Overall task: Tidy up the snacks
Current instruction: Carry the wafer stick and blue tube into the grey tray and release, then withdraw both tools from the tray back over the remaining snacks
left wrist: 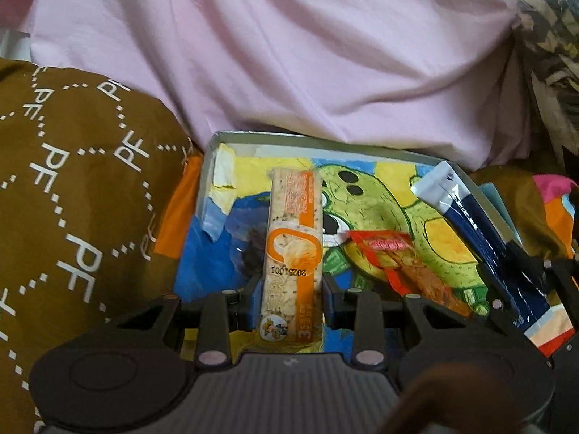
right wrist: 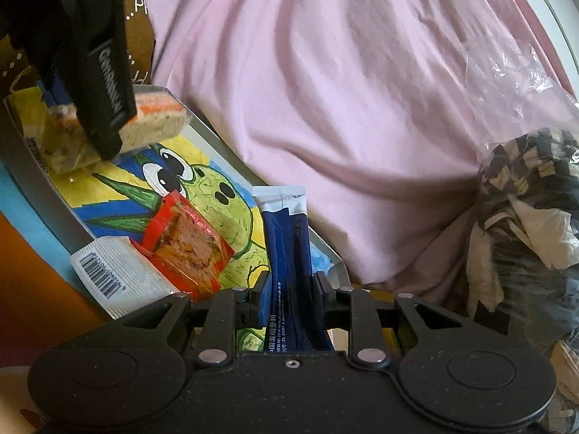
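Pink bedding (left wrist: 289, 54) backs a cartoon-lined tray (left wrist: 307, 137); left claw (left wrist: 291, 289) grips an orange bar (left wrist: 293, 238), right claw (right wrist: 289, 289) a blue sachet (right wrist: 287, 238).

Blue sachet (right wrist: 289, 253) base hidden by claw.

Shallow box (left wrist: 217, 166) with a cartoon-printed floor (right wrist: 119, 213) sits on a bed, pink sheet (left wrist: 289, 54) bunched behind it, brown patterned pillow (left wrist: 72, 181) touching its left side. Red snack packet (right wrist: 188, 242) lies flat on the box floor, near the middle. Clear plastic bag (right wrist: 524, 188) of dark and white scraps rests on the bedding to the box's right.
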